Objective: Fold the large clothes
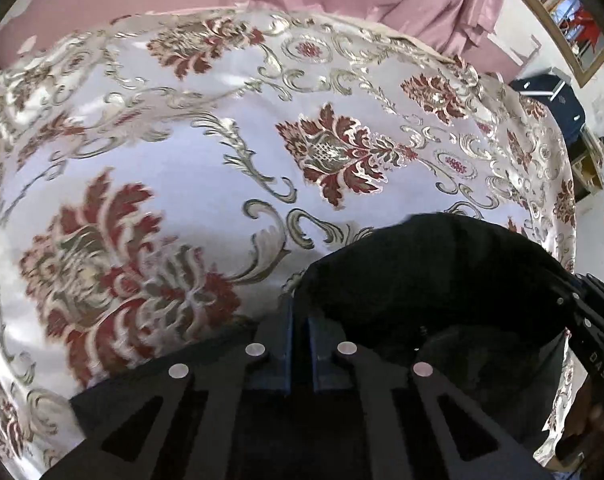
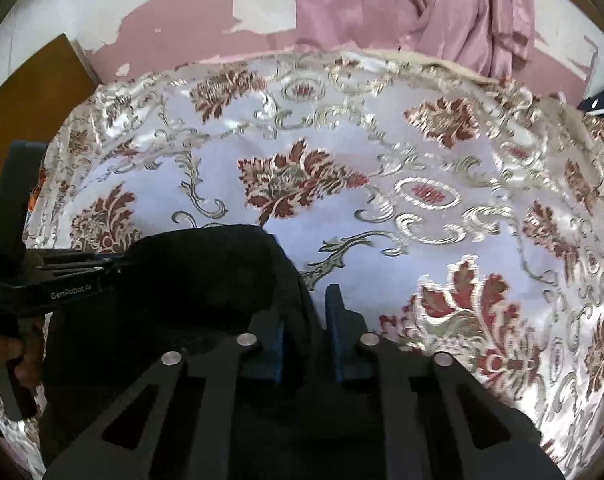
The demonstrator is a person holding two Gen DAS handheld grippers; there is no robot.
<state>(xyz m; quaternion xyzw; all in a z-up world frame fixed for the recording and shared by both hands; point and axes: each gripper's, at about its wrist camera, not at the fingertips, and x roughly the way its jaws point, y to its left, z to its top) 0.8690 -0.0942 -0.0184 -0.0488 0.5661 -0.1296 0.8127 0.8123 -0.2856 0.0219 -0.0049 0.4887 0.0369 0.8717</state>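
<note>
Left wrist: both grippers (image 1: 299, 320) (image 2: 310, 312) pinch black garment (image 1: 422, 276)

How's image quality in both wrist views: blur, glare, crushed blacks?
Left wrist: motion blur on the shiny floral brocade tablecloth, worst lower left; the black garment is crushed to featureless black. Right wrist: sheen glare on the cloth at right, mild blur, garment equally dark. Both show fisheye bending.

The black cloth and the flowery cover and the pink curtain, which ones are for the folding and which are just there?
For the folding:
- black garment
- left claw, pinching it
- right claw, pinching it

Just there:
- flowery cover underneath
- pink curtain
- peeling pink wall
- brown board
</note>
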